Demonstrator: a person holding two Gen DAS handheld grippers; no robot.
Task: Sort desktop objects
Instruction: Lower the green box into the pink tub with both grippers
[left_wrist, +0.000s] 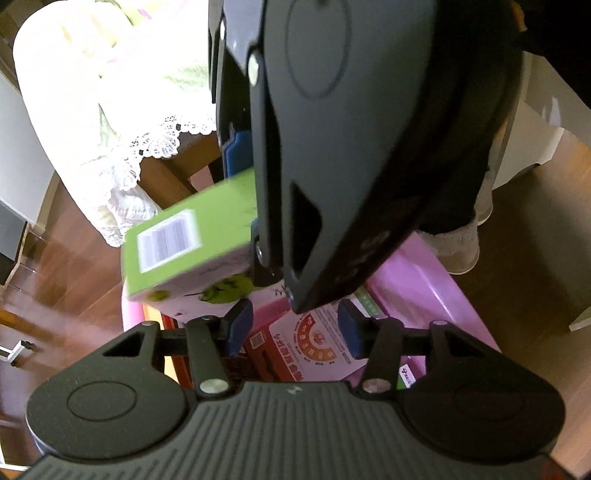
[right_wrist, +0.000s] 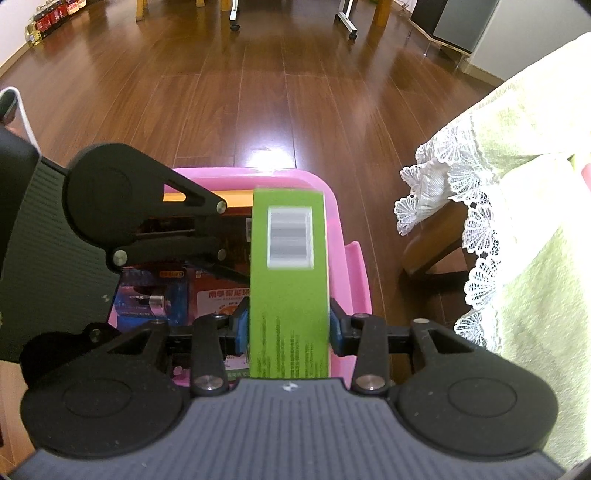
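A green box (right_wrist: 290, 280) with a barcode label is clamped between the blue pads of my right gripper (right_wrist: 289, 328), held above a pink basket (right_wrist: 343, 236) on the floor. In the left wrist view the same green box (left_wrist: 184, 243) hangs over the pink basket (left_wrist: 417, 280), and the right gripper's black body (left_wrist: 351, 147) fills the upper middle. My left gripper (left_wrist: 293, 330) is open over the basket with nothing between its fingers. The left gripper (right_wrist: 218, 236) also shows at the left of the right wrist view.
The basket holds several boxes: a pink and red one (left_wrist: 314, 347) and a blue one (right_wrist: 151, 295). A table with a pale green cloth and lace trim (right_wrist: 517, 221) stands to the right. A person's slippered foot (left_wrist: 458, 243) is beside the basket. Wooden floor (right_wrist: 258, 92) lies beyond.
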